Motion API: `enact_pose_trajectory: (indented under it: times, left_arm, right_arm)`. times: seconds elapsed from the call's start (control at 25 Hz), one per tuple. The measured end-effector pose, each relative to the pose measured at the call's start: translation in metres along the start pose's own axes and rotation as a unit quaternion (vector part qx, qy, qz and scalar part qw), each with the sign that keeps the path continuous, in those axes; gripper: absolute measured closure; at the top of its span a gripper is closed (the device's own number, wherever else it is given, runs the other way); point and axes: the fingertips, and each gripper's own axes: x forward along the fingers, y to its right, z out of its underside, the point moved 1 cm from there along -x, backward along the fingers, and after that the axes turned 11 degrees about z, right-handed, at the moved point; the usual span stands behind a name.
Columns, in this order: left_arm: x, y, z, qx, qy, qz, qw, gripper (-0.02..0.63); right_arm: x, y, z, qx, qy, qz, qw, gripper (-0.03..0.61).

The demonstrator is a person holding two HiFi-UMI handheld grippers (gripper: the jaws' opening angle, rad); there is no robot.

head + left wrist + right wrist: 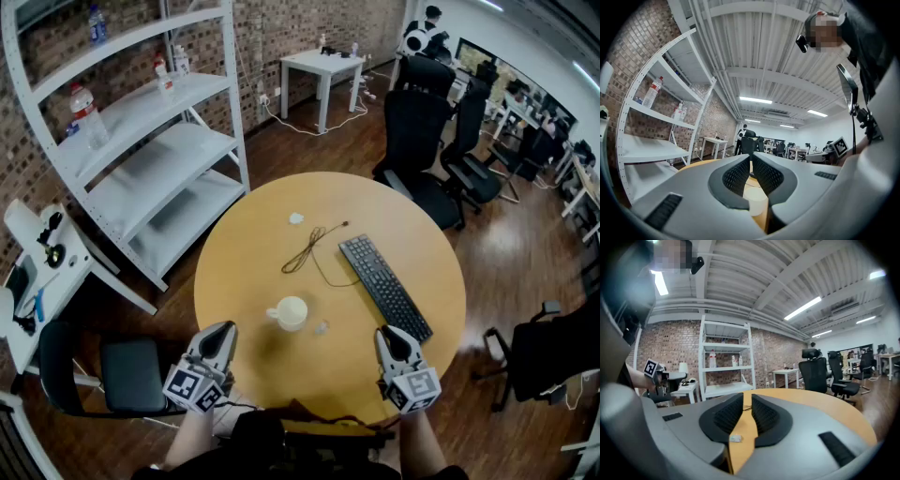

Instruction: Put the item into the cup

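Note:
A white cup [291, 312] with its handle to the left stands on the round wooden table [253, 244], near the front. A small pale item [322, 327] lies just right of the cup. My left gripper [225, 328] hovers at the table's front left edge, jaws shut and empty. The left gripper view shows the cup [757, 204] low behind its jaws [750, 161]. My right gripper [386, 333] is at the front right, jaws together but for a slit, holding nothing. The right gripper view shows the small item [736, 438] on the table beyond the jaws [746, 401].
A black keyboard [384, 286] lies on the table's right side, a thin dark cable [309, 248] in the middle and a small white scrap [296, 218] farther back. White shelving [150, 141] stands at the left, with office chairs [417, 131] behind the table.

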Motion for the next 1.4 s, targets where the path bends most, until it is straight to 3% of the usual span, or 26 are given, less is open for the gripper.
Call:
enact_pose_trajectory:
  times: [0.2,0.44,0.56,0.68,0.8,1.04,1.16,1.2,1.24,1.4]
  left_arm:
    - [-0.015,-0.014,0.008,-0.010,-0.016,-0.010,0.9998,0.601]
    - [-0.044,-0.029,0.006,-0.019,-0.020,-0.052,0.9983,0.601]
    - [-0.061,-0.034,0.007,-0.023,-0.031,-0.069,0.9969,0.601]
    - [-0.073,-0.041,0.013,-0.031,-0.041,-0.082,0.9953,0.601]
    - [-0.078,-0.048,0.017,-0.040,-0.046,-0.086,0.9944,0.601]
    - [-0.062,-0.049,0.027,-0.052,-0.057,-0.053,0.9956,0.601]
    - [-0.053,-0.050,0.028,-0.050,-0.061,-0.037,0.9962,0.601]
    - [-0.050,-0.051,0.027,-0.050,-0.061,-0.033,0.9963,0.601]
    - [-0.048,-0.051,0.027,-0.050,-0.061,-0.030,0.9964,0.601]
    - [-0.046,-0.054,0.023,-0.049,-0.056,-0.024,0.9969,0.601]
  right_arm:
    - [0.050,-0.046,0.037,-0.032,-0.086,-0.062,0.994,0.403]
    - [0.104,-0.061,0.105,-0.081,-0.192,-0.070,0.976,0.368]
    - [0.126,-0.065,0.140,-0.103,-0.230,-0.067,0.966,0.318]
    - [0.136,-0.074,0.164,-0.132,-0.261,-0.072,0.954,0.318]
    - [0.142,-0.077,0.167,-0.131,-0.262,-0.061,0.954,0.318]
    - [0.143,-0.080,0.190,-0.129,-0.288,-0.061,0.947,0.318]
    - [0.137,-0.085,0.189,-0.135,-0.302,-0.062,0.942,0.360]
    - [0.135,-0.087,0.188,-0.140,-0.302,-0.063,0.941,0.429]
    - [0.133,-0.087,0.186,-0.144,-0.301,-0.061,0.941,0.466]
    - [0.132,-0.081,0.159,-0.128,-0.262,-0.043,0.955,0.466]
